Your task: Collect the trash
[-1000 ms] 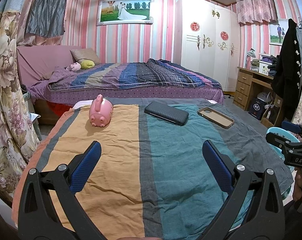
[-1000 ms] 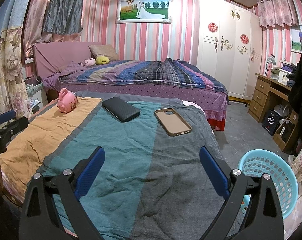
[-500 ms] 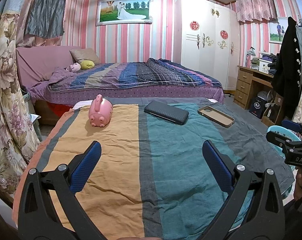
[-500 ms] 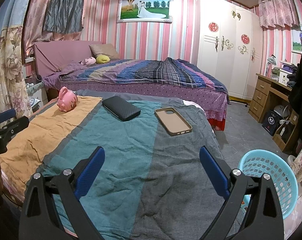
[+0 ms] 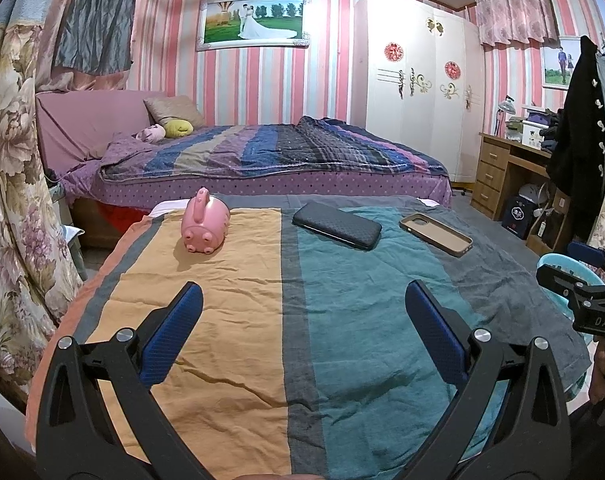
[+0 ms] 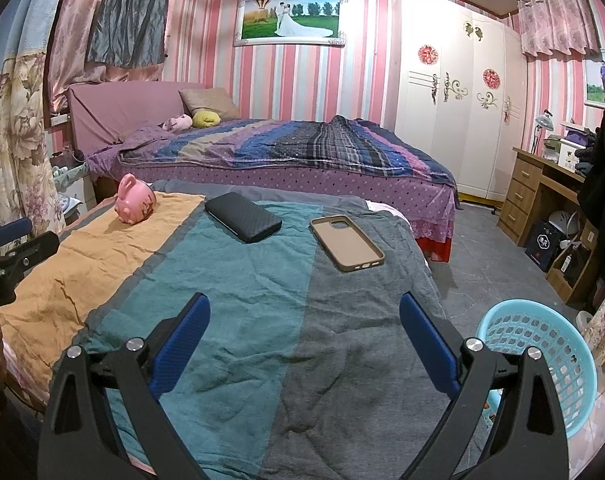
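- We're in a home bedroom: a made bed [image 6: 286, 152] with striped quilt and pillows [image 6: 208, 102] along the far wall.
- White wardrobe [image 6: 454, 92] in the corner, pink striped wallpaper, a framed wedding photo [image 6: 290, 20] above.
- Wooden desk [image 6: 538, 192] with drawers to the right, floral curtains [image 5: 6, 152] on the left.

"DAS" on the right gripper [image 5: 582, 304] body.

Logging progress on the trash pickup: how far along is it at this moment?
Nothing looks done: the blue basket appears empty. Nothing is in hand; the left hand-held gripper and right hand-held gripper are open. Left on the striped cloth: pink pig figure, black case, tan phone case.
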Motion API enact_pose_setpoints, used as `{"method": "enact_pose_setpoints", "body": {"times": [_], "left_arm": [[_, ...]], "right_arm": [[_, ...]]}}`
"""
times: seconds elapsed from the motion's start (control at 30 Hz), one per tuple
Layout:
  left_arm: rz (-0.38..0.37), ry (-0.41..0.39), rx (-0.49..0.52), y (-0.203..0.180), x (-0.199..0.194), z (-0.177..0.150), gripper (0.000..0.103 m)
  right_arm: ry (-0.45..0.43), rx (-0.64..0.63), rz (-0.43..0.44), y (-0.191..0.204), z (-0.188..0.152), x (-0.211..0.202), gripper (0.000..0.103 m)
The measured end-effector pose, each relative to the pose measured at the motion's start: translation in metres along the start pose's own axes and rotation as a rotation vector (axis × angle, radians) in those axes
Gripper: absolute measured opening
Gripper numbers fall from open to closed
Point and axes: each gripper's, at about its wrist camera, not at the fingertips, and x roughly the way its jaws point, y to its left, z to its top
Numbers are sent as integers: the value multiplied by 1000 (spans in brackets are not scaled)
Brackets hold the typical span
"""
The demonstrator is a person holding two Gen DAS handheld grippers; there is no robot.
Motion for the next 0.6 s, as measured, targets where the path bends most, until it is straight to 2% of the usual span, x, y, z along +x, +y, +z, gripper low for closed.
{"method": "enact_pose_setpoints", "body": {"times": [0.6], "left_arm": [[8,-8,-10,2,-5,4,98]], "right_arm": [[1,-6,-1,0,3,-2,94]]}}
